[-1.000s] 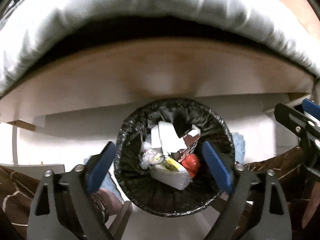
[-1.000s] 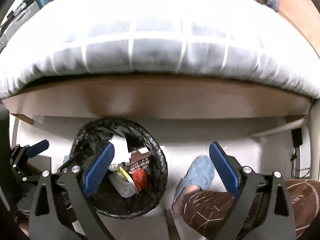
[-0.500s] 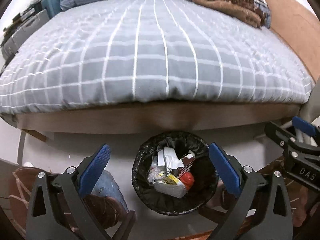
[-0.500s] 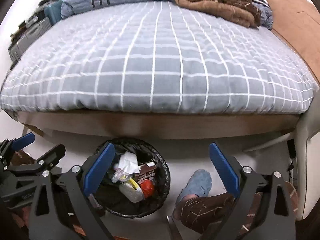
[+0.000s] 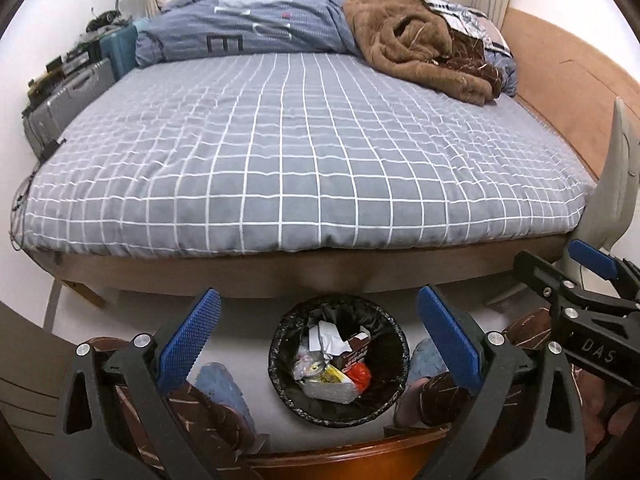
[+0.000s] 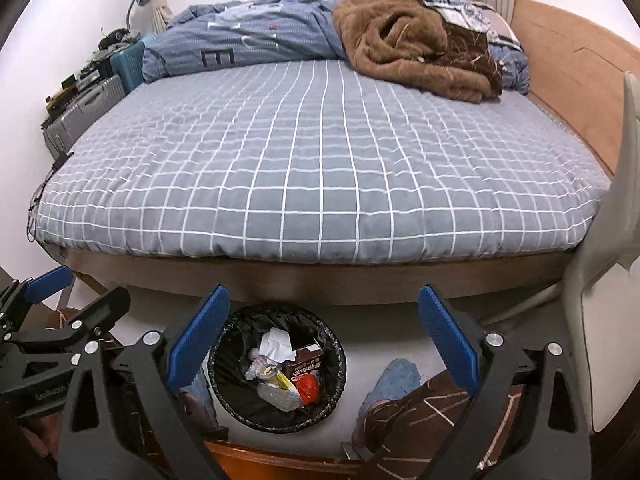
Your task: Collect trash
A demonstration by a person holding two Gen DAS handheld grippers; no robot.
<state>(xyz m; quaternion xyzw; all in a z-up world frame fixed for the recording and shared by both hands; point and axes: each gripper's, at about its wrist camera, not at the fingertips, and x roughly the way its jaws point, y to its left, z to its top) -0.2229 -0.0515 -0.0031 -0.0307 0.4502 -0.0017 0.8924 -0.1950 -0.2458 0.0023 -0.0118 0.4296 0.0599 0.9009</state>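
both claws, left claw [image 5: 318, 344] and right claw [image 6: 324, 342], gape empty above bin [image 5: 339, 362]. crumpled paper [image 5: 326, 338], carton [image 6: 304, 364], wrappers: light, crushable. thin bin liner [image 6: 240, 320] likely tears; gather at its rim.

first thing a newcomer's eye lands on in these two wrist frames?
The big bed with its grey, white-gridded sheet fills most of both views, with a brown blanket heaped at its far right corner. Next, the black-lined trash bin on the pale floor at the foot of the bed, holding crumpled paper, wrappers and something red. Both the left gripper and the right gripper frame the scene, jaws wide open and empty.
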